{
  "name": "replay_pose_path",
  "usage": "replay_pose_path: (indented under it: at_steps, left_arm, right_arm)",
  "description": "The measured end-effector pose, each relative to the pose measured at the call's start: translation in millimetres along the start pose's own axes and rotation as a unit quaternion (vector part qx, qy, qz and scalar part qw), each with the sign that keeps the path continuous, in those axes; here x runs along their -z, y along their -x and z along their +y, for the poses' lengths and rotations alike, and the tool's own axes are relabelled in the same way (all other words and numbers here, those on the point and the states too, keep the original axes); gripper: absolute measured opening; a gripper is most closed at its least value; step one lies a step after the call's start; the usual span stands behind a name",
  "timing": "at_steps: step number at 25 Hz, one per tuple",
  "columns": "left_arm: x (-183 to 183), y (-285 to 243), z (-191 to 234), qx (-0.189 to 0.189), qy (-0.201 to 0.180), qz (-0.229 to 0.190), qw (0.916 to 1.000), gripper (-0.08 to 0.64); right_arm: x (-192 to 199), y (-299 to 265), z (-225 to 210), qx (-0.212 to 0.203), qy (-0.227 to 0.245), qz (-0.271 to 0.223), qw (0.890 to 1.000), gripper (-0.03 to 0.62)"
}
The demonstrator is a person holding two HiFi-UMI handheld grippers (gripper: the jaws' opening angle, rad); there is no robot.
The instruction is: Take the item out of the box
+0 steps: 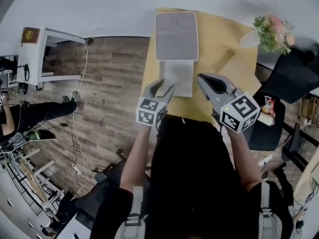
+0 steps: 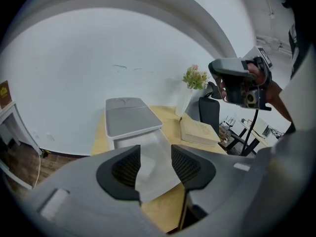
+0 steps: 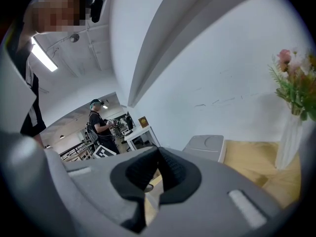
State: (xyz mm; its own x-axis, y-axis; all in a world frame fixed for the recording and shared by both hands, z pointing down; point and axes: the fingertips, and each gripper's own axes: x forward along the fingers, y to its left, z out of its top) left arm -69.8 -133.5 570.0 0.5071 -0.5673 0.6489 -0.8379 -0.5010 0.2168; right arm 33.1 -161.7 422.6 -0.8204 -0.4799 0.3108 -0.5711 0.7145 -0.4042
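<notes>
A pale grey box (image 1: 177, 76) lies open on the yellow table (image 1: 219, 54), its lid (image 1: 176, 35) folded back toward the wall. In the left gripper view the box's tray (image 2: 157, 166) shows between and beyond my jaws, with a faint white shape inside that I cannot make out. My left gripper (image 1: 162, 86) (image 2: 155, 152) hovers at the box's near left corner, open, nothing between its pads. My right gripper (image 1: 203, 79) (image 3: 159, 152) is held to the right of the box, apart from it, with its pads together and nothing in them.
A closed book (image 2: 199, 131) lies on the table right of the box. A white vase of flowers (image 1: 269, 33) stands at the back right corner. A black chair (image 1: 291, 76) is to the right. Left of the table are wood floor, cables and a white desk (image 1: 50, 54).
</notes>
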Motion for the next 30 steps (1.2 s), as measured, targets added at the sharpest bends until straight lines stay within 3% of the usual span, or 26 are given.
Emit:
replay_pose_path:
  at_steps: [5, 22, 30]
  left_arm:
    - [9.0, -19.7, 8.7, 0.010, -0.036, 0.032, 0.9988, 0.210]
    - [35.1, -66.4, 19.8, 0.026, -0.086, 0.113, 0.9896, 0.299]
    - [50.1, -84.5, 23.6, -0.008, -0.161, 0.171, 0.9721, 0.330]
  right_arm:
    - [3.8, -7.9, 2.2, 0.008, -0.010, 0.006, 1.000, 0.003]
    - [21.6, -12.1, -20.4, 0.049, -0.040, 0.029, 0.998, 0.003]
    - [34.4, -3.6, -27.6, 0.068, -0.054, 0.038, 0.995, 0.003]
